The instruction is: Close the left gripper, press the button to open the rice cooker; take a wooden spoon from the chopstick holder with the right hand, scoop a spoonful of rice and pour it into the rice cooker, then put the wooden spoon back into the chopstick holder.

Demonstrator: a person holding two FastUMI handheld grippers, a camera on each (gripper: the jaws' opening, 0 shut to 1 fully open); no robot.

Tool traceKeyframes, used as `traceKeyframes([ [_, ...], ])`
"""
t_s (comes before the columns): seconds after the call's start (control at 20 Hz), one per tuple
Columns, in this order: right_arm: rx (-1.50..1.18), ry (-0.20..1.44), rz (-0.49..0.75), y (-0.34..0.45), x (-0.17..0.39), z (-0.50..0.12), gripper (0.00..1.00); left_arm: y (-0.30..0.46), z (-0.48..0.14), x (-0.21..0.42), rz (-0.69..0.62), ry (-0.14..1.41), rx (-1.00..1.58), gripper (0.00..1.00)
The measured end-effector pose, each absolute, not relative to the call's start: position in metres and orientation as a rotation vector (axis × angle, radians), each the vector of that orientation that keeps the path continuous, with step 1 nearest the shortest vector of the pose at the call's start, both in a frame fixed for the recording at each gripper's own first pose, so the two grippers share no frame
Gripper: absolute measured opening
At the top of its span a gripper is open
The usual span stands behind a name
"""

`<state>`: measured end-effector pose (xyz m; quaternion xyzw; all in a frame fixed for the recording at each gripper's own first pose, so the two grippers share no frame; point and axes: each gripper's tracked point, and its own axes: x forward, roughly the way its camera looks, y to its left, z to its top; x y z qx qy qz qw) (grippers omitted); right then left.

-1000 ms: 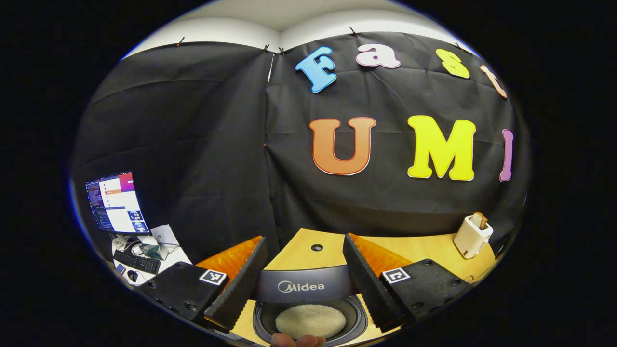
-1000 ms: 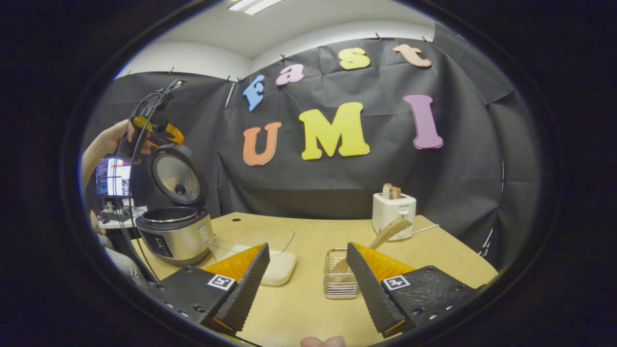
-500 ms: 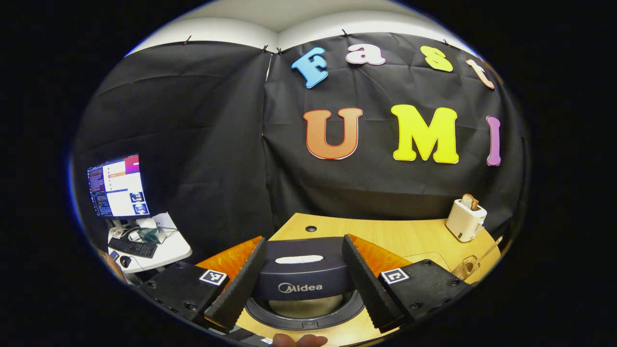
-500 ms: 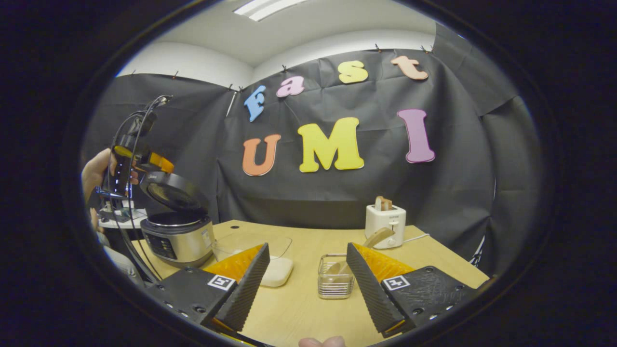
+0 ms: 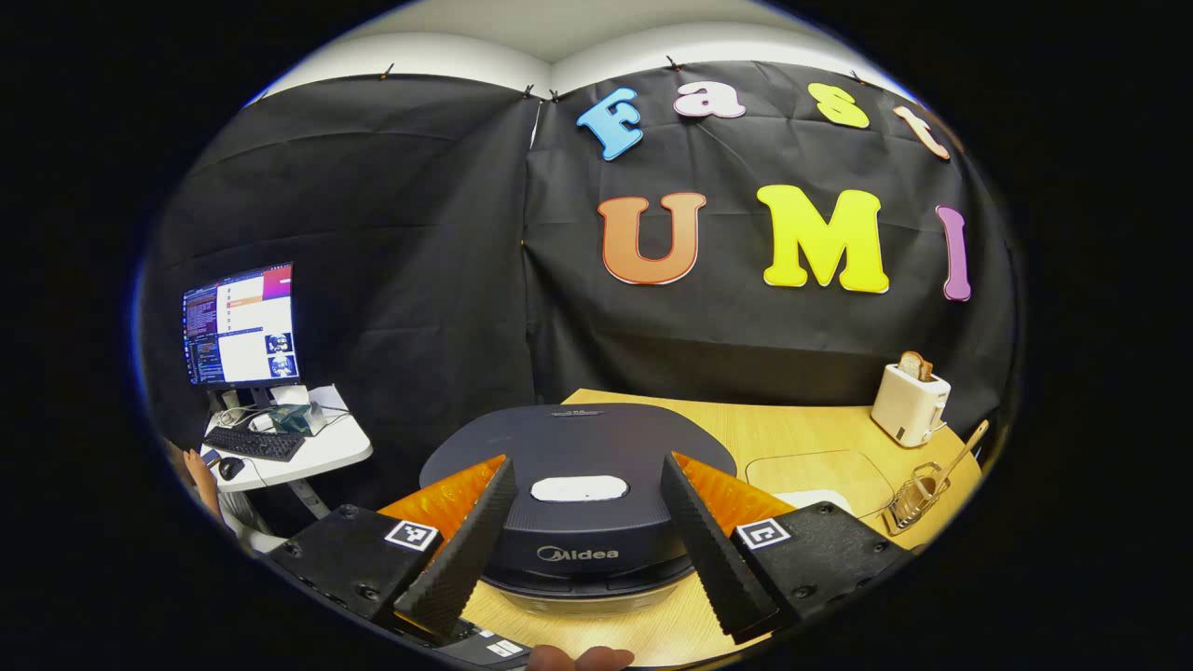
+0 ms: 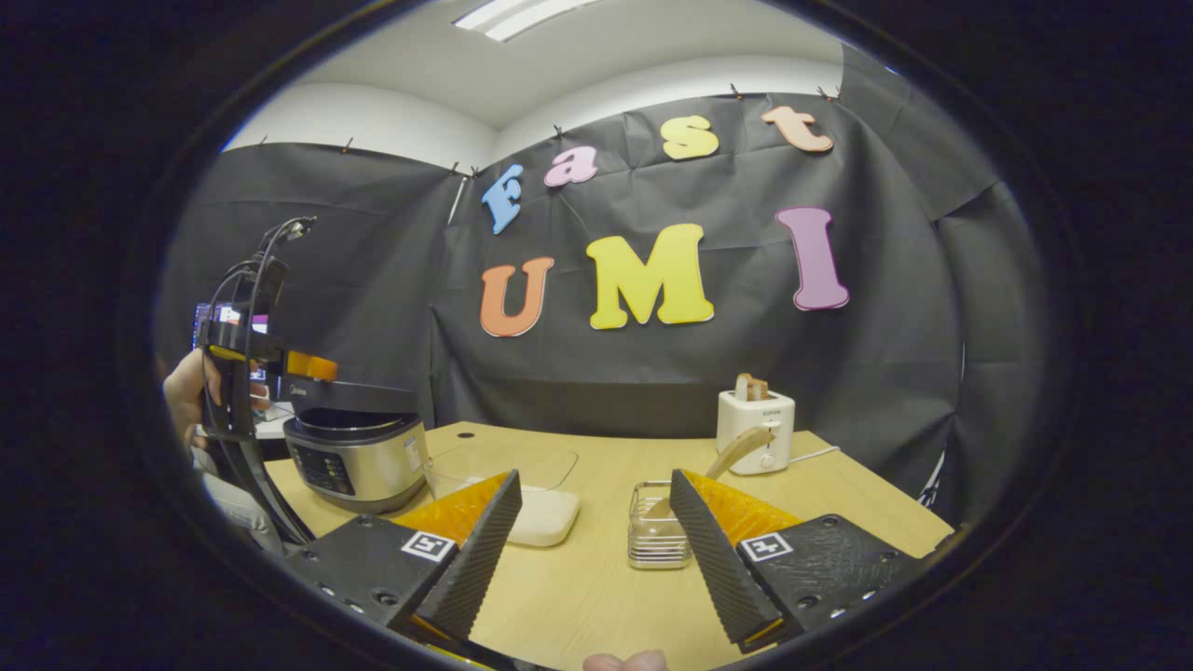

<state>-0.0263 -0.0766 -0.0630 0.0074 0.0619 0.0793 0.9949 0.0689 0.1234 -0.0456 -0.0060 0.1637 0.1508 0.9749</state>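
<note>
in the left gripper view our left tool [image 5: 585, 531] is spread wide, its two fingers standing on either side of the rice cooker [image 5: 578, 485]. the dark lid lies almost flat, with the pale button [image 5: 579, 488] on its top between the fingers. in the right gripper view the lid sits a little above the steel body, so we judge it is not latched.

our right tool [image 6: 592, 550] is also spread and holds nothing; it hangs above the counter [image 6: 596, 596]. just beyond its fingers stands the wire chopstick holder [image 6: 659, 540] with the wooden spoon [image 6: 736, 452] leaning out of it, and to its left the white rice dish [image 6: 545, 514] with a clear lid. the toaster [image 6: 755, 419] stands farther back.

the task wants the cooker open, so we think the button step comes first. to do it well we should press the left fingers together, put their tips straight over the middle of the button, and push down, not sideways, because the cooker may slide. then we lift away quickly so the lid can spring up freely.
</note>
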Motion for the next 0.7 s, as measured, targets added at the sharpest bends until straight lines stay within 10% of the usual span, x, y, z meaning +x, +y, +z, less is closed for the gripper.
traceKeyframes([
  [0.7, 0.003, 0.131, 0.165, -0.07, -0.023, -0.071, 0.95, 0.122, -0.071, 0.061, 0.319, 0.329, -0.014, 1.0],
])
